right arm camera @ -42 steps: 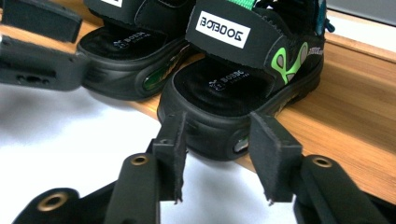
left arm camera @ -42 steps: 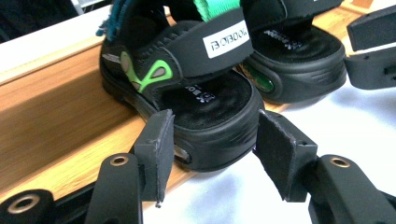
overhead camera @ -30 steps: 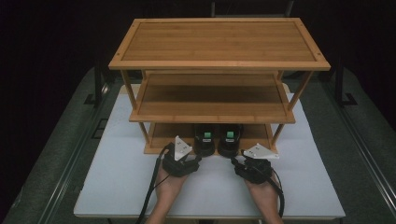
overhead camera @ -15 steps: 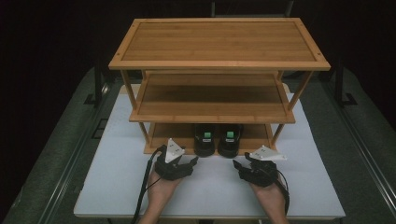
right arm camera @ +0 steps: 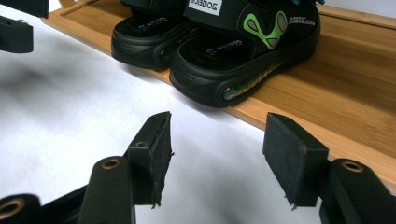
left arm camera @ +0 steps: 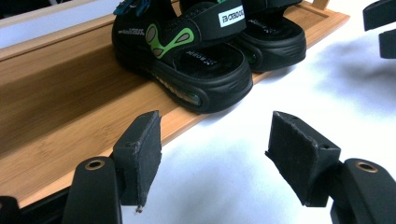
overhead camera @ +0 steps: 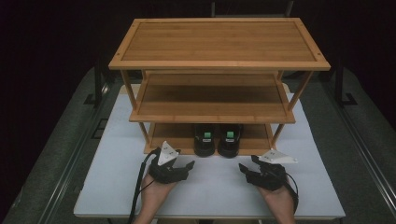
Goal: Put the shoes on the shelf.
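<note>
A pair of black sandals with green patches (overhead camera: 217, 139) stands on the bottom board of a three-tier wooden rack (overhead camera: 219, 42), heels toward me. My left gripper (overhead camera: 187, 165) hovers over the white table just left of the pair. Its jaws have just been opening, and nothing lies between them. In the left gripper view the left gripper (left arm camera: 215, 128) faces the nearer sandal (left arm camera: 196, 60) from a short way off. My right gripper (overhead camera: 245, 167) sits right of the pair, its jaws also just opening with nothing between them. In the right gripper view the right gripper (right arm camera: 218, 126) looks at the green-sided sandal (right arm camera: 243, 51).
The rack stands on a white tabletop (overhead camera: 107, 186) ringed by a grey-green surface with dark rails at both sides. The bottom board's front lip (left arm camera: 70, 154) lies close ahead of the left jaws. The other gripper's jaws (left arm camera: 380, 28) show at the upper right of the left gripper view.
Both grippers have drawn back from the rack toward the table's near edge and spread slightly apart. Their jaws stand wider than before.
</note>
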Demonstrator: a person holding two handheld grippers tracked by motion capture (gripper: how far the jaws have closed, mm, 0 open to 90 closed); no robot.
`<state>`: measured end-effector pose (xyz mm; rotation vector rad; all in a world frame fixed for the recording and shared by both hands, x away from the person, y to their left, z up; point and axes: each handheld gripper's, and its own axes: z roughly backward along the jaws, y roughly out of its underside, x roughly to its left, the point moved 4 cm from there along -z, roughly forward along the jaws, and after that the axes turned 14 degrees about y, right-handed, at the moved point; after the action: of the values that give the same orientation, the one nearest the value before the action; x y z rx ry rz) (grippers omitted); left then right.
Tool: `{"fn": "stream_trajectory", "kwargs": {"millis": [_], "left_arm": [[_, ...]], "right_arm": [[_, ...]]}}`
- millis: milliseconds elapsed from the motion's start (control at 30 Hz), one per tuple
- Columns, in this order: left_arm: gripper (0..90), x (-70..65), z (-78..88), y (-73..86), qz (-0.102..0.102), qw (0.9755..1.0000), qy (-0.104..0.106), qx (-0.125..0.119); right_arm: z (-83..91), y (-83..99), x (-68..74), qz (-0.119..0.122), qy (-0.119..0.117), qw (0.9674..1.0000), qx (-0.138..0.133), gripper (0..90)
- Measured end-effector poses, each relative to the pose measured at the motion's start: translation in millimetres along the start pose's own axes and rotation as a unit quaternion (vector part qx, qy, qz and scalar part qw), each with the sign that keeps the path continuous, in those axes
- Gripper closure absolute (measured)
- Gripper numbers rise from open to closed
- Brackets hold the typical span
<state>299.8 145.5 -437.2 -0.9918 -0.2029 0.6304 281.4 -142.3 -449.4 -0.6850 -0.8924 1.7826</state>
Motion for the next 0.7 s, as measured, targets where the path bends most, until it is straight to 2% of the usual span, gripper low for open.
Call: {"fn": "stream_trajectory", "kwargs": {"millis": [700], "left_arm": [[29.3,4.1,16.6,11.1,0.007,1.0000,0.002,0.002]], "right_arm": [[12.3,10.3,-15.8,0.000,0.000,1.0000,0.005,36.6]]}}
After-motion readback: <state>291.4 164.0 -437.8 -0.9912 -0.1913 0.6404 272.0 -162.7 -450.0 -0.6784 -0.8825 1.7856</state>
